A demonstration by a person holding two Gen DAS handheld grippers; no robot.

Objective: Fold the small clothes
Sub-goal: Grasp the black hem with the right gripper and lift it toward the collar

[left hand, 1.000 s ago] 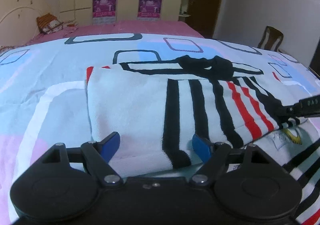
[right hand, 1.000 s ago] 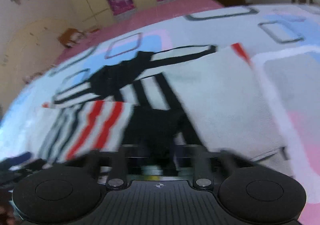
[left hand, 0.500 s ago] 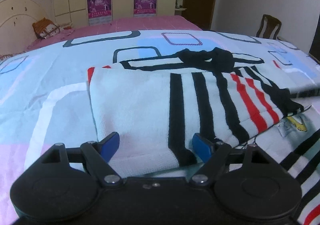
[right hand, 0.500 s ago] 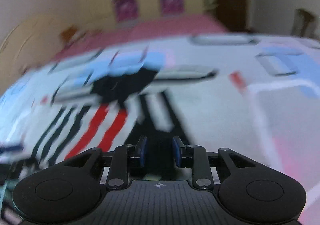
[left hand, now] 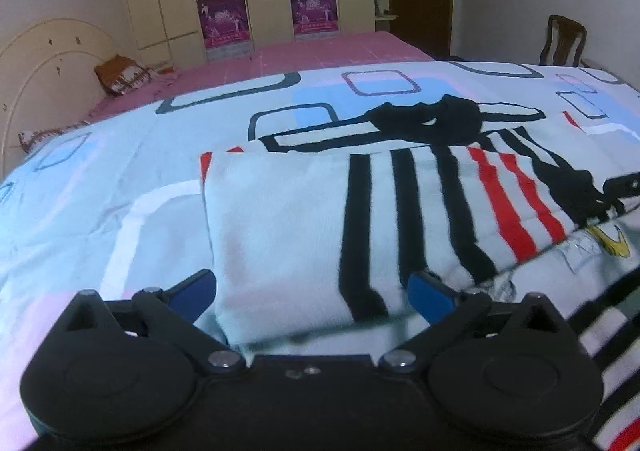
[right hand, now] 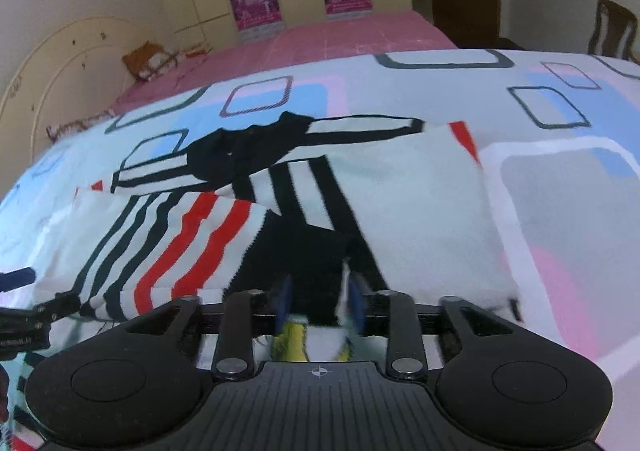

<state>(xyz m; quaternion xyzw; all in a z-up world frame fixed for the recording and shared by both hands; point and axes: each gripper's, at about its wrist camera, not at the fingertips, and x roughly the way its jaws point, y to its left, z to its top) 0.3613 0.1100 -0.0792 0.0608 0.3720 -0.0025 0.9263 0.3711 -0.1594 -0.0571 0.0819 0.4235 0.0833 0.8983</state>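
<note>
On the patterned bedsheet [left hand: 120, 187] your striped garment [left hand: 288, 235] lies folded. Your left gripper [left hand: 312, 293] is opening wide over its near edge; your right gripper [right hand: 319, 301] is opening around its black cuff. No writing is legible.

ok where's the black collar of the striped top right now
The black collar lies bunched at the far edge of the folded striped top, centre-right in the left wrist view, on the patterned bedsheet.

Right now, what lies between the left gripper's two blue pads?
In the left wrist view, the folded striped garment: its near white edge with one black stripe sits between the left gripper pads, whose jaws are opening and not pressing it.
</note>
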